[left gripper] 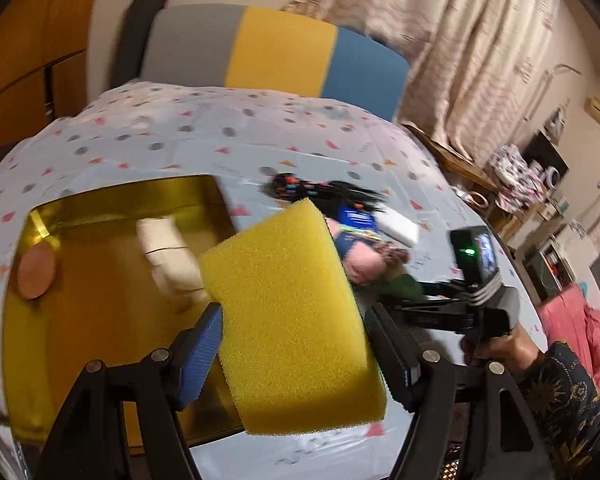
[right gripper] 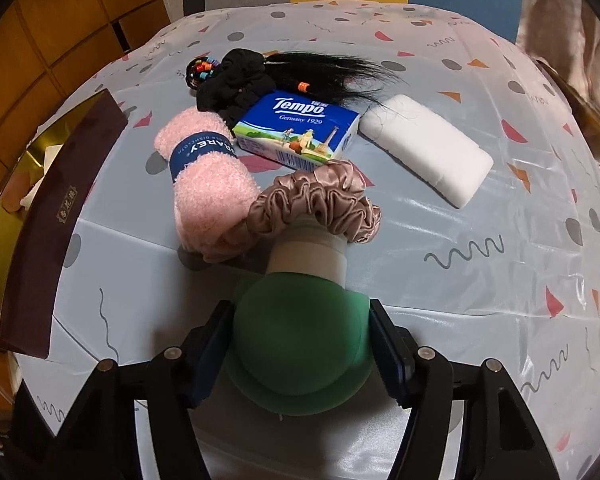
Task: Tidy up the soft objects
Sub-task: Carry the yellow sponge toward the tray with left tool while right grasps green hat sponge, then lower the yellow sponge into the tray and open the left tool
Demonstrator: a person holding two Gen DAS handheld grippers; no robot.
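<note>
A lived-in home: curtains, a striped chair, wooden cupboards, cluttered shelves

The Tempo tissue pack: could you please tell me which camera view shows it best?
The right wrist view: the tissue pack lies sharp and almost whole on the tablecloth, logo readable, between the pink towel and white sponge. The left wrist view shows only a blurred blue corner behind the yellow sponge.
</note>
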